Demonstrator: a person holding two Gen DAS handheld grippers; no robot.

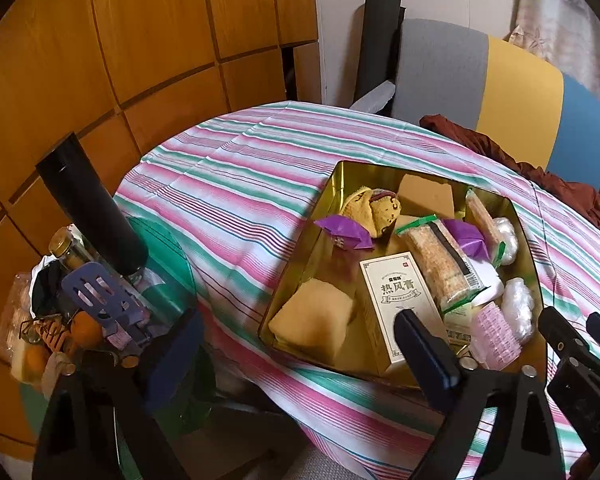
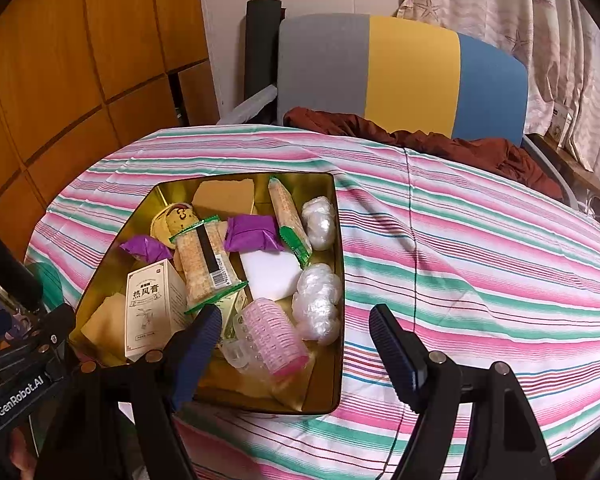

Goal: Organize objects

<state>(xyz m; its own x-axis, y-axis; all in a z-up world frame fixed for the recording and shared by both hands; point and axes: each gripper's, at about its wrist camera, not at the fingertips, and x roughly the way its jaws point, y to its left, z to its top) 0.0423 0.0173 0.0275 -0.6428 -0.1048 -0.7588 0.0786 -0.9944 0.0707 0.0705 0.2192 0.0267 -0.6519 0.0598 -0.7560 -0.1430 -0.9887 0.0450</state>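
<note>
Two dark-padded fingers of the right tool (image 2: 296, 332) are seen nearest, spread wide with nothing between them, held above the near edge of a gold tin (image 2: 338, 240). One finger is over the tin, the other over the striped cloth on the desk (image 2: 480, 240). The left tool (image 1: 296, 344) is likewise spread apart and empty, its right finger over the tin's near corner. Inside the tin are laid a white box (image 2: 154, 300), a pink hair roller (image 2: 272, 334), two purple packets, wrapped wafer bars (image 2: 206, 264), a white block and clear plastic bundles (image 2: 318, 308). A black flask (image 1: 92, 208) is seen at the desk's left edge.
</note>
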